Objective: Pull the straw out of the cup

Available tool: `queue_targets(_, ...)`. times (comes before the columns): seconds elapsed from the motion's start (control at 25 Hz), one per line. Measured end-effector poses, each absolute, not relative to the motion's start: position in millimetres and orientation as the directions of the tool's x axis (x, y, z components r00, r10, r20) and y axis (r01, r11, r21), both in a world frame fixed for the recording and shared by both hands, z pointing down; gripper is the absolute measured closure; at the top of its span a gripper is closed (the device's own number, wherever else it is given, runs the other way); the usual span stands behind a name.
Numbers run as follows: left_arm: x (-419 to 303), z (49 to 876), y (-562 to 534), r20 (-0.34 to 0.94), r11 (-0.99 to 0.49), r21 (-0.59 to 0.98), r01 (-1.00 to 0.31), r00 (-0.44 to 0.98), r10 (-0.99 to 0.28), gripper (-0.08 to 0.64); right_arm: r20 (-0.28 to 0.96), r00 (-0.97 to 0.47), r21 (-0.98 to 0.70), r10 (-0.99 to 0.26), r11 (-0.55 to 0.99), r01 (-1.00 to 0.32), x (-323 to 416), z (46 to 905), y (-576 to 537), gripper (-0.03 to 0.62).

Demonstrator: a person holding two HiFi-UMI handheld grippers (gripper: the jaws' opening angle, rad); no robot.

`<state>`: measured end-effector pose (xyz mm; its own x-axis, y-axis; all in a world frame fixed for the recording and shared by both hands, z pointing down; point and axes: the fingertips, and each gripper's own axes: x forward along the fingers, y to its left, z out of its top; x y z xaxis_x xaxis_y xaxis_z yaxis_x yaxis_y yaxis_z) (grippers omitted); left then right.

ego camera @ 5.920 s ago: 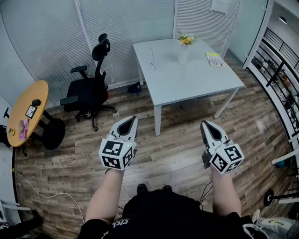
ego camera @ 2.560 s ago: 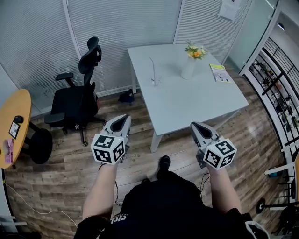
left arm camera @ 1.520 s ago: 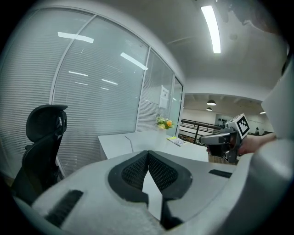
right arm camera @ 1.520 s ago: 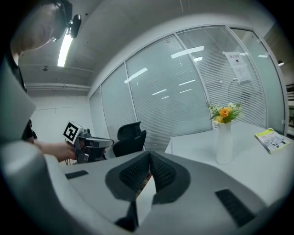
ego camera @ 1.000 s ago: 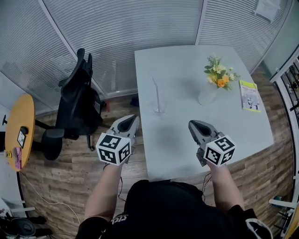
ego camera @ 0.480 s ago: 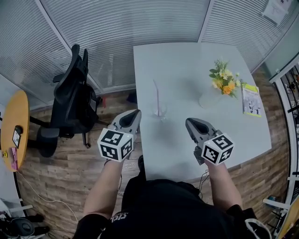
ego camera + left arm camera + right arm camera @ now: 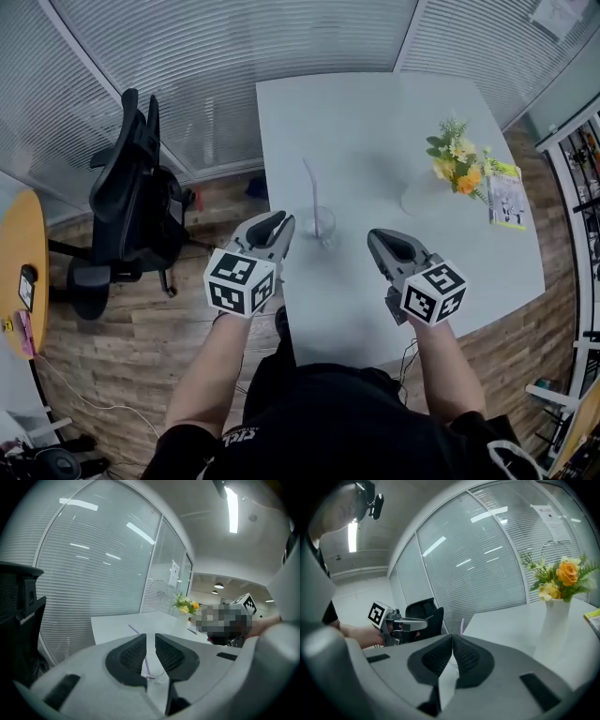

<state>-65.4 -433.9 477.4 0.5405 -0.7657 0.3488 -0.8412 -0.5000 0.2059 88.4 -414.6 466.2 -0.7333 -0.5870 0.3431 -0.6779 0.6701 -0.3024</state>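
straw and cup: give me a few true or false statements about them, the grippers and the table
1. The straw stands in the cup. True.
2. The left gripper holds the straw. False: its jaws have just been opening a little, nothing is between them, and it is short of the cup.
3. The right gripper has its jaws together. True.
4. The vase lies on its side. False: it stands upright on the table.
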Motion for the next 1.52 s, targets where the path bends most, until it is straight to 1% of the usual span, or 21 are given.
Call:
queue_targets(0.2, -54.7, 495.5, -452.1, 0.366, -0.529, 0.215, -0.821, 0.570, -0.736, 0.474, 0.364, -0.731, -0.324, -0.578, 0.656, -0.681, 84.8, 482.8, -421.1, 0.580)
queue_targets(0.52, -35.0, 527.4, -469.5, 0.395, -0.569, 0.238, -0.787, 0.613, -0.684, 0.416, 0.389, -0.720, -0.361, -0.574, 0.625, -0.693, 84.8, 507.8, -423.9, 0.580)
queue_targets(0.6, -32.1, 536.5, -476.2, 0.397, -0.566, 0.247, -0.786, 0.615, -0.681, 0.382, 0.396, -0.717, -0.365, -0.574, 0.618, -0.697, 85.8, 513.2, -424.3, 0.580)
queue_targets(0.72, -27.5, 549.9, -484.9, 0.400, -0.567, 0.274, -0.776, 0.629, -0.667, 0.311, 0.408, -0.710, -0.374, -0.574, 0.604, -0.703, 86.8, 520.9, -423.6, 0.581)
queue_targets(0.92, -18.2, 572.3, -495.6, 0.400, -0.585, 0.307, -0.751, 0.660, -0.636, 0.281, 0.429, -0.695, -0.383, -0.577, 0.581, -0.718, 91.6, 530.1, -420.2, 0.581)
queue_targets(1.08, -13.5, 588.2, -502.2, 0.399, -0.593, 0.325, -0.737, 0.675, -0.620, 0.221, 0.443, -0.679, -0.386, -0.585, 0.559, -0.734, 99.8, 534.8, -415.5, 0.581)
queue_targets(1.16, -11.6, 594.0, -504.5, 0.401, -0.601, 0.326, -0.730, 0.682, -0.612, 0.204, 0.451, -0.671, -0.386, -0.589, 0.549, -0.742, 104.0, 537.4, -413.3, 0.580)
queue_targets(1.36, -7.1, 605.9, -508.7, 0.410, -0.610, 0.330, -0.721, 0.691, -0.595, 0.206, 0.468, -0.657, -0.388, -0.591, 0.530, -0.754, 111.9, 545.4, -407.4, 0.581)
queue_targets(1.52, -6.3, 611.9, -509.1, 0.410, -0.609, 0.344, -0.715, 0.698, -0.588, 0.250, 0.478, -0.652, -0.388, -0.589, 0.524, -0.758, 113.9, 548.8, -404.7, 0.581)
